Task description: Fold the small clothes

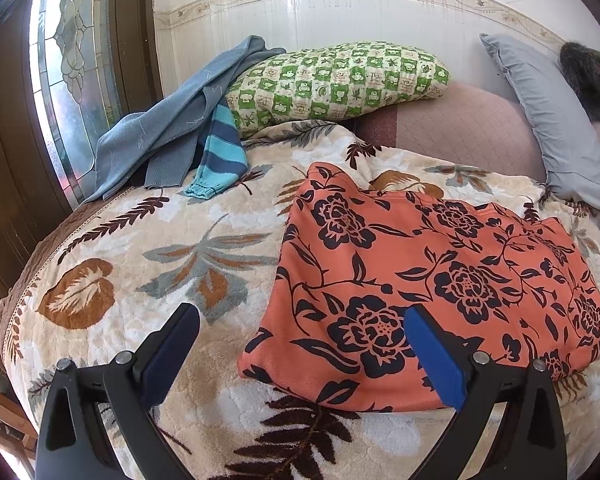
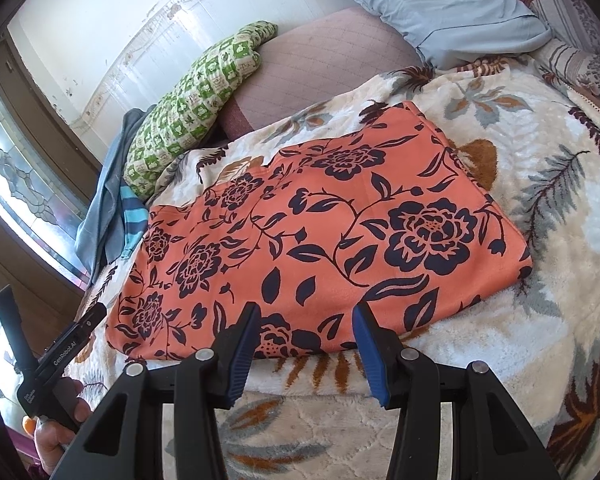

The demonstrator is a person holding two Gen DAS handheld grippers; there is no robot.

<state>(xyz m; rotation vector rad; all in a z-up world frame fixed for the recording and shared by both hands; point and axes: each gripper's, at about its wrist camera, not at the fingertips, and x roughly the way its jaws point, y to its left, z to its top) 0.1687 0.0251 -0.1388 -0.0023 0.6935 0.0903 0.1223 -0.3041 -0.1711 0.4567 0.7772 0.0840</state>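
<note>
A bed covered by a cream blanket with brown and grey leaf print fills both views. At the far left, beside a stained-glass window, lies a heap of unfolded clothes: a grey-blue garment and a blue striped sleeve, resting against a green-checked pillow.

Nearer and left of centre, the left hand-held gripper hangs above the blanket with its jaws wide apart and nothing between them. One blue pad is over bare blanket; the other sits in front of the near left corner of the orange floral garment.

That garment, orange with dark flowers, lies flat in the middle of the bed as a neat rectangle and looks already folded at least once.

To the right, the right hand-held gripper has its jaws about half open and empty, poised at the garment's near edge without pinching it. A grey pillow leans against the tiled wall at far right.

The step in hand appears to be taking the near edge for another fold. To do it well, each gripper should pinch every layer at a near corner, then both should lift together and carry the edge straight over to the far edge, keeping the cloth taut so that no layer slips or creases.
</note>
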